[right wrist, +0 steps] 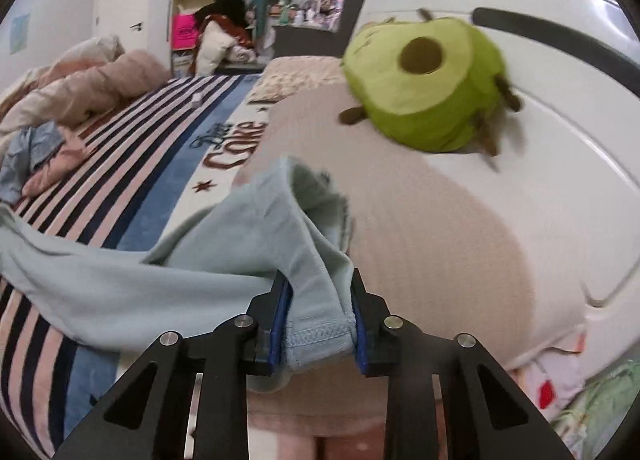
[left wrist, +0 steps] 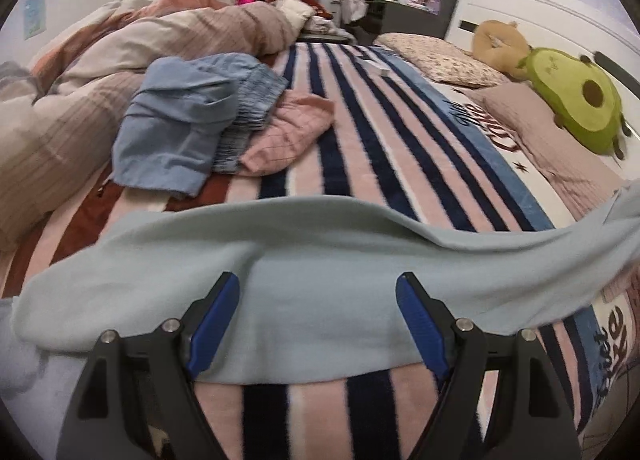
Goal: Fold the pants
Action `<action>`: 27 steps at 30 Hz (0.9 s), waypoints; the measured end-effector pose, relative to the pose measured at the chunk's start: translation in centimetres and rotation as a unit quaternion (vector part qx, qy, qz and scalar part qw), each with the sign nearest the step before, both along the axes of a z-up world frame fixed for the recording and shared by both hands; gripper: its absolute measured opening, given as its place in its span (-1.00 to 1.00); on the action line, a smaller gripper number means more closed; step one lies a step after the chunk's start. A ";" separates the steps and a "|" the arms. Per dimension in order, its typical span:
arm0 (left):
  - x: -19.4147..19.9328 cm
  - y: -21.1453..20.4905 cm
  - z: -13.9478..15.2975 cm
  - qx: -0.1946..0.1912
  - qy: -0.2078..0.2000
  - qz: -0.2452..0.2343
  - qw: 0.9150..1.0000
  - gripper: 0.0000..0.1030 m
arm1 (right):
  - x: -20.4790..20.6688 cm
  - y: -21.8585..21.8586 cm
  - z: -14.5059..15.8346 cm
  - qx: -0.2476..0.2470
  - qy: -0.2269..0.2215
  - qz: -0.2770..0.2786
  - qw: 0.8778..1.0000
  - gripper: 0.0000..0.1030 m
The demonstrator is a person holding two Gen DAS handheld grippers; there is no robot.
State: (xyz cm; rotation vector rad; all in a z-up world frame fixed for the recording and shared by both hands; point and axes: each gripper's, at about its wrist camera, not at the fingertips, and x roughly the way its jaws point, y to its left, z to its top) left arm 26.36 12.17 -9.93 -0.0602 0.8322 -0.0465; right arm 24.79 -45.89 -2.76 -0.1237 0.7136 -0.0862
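Observation:
Pale blue pants lie across the striped blanket in the left wrist view. My left gripper is open and hovers over the cloth, holding nothing. In the right wrist view my right gripper is shut on a bunched, hemmed end of the pants and holds it lifted above a pinkish pillow. The rest of the pants trails left onto the blanket.
A pile of blue and pink clothes lies at the left. A rumpled duvet is behind it. A green avocado plush leans on the white headboard. Pillows line the right.

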 end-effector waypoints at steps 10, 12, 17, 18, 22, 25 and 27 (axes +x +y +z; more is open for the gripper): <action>1.2 -4.3 -0.1 -0.009 0.011 -0.065 0.998 0.50 | -1.7 -0.8 -0.5 -0.044 0.048 -0.017 0.998 0.01; 1.4 -5.0 0.0 -0.008 0.010 -0.073 0.997 0.50 | -2.5 0.6 1.3 -0.050 0.006 -0.002 0.999 0.02; 2.6 -6.4 -0.9 -0.025 0.014 -0.090 0.996 0.50 | -1.3 5.0 1.6 0.047 0.012 0.114 0.992 -0.01; 3.0 -7.0 -1.3 -0.029 0.018 -0.097 0.995 0.50 | -0.6 6.3 0.8 0.047 0.025 0.134 0.990 -0.07; 3.7 -8.6 -2.5 -0.034 0.027 -0.121 0.992 0.50 | 2.6 9.4 -3.9 0.021 0.095 0.162 0.982 -0.80; 4.2 -9.4 -3.6 -0.042 0.040 -0.140 0.988 0.42 | 3.9 9.1 -6.9 0.024 0.152 0.172 0.973 -0.81; 4.3 -9.9 -4.3 -0.033 0.048 -0.146 0.988 0.30 | 3.8 9.0 -8.8 0.012 0.185 0.182 0.966 -0.82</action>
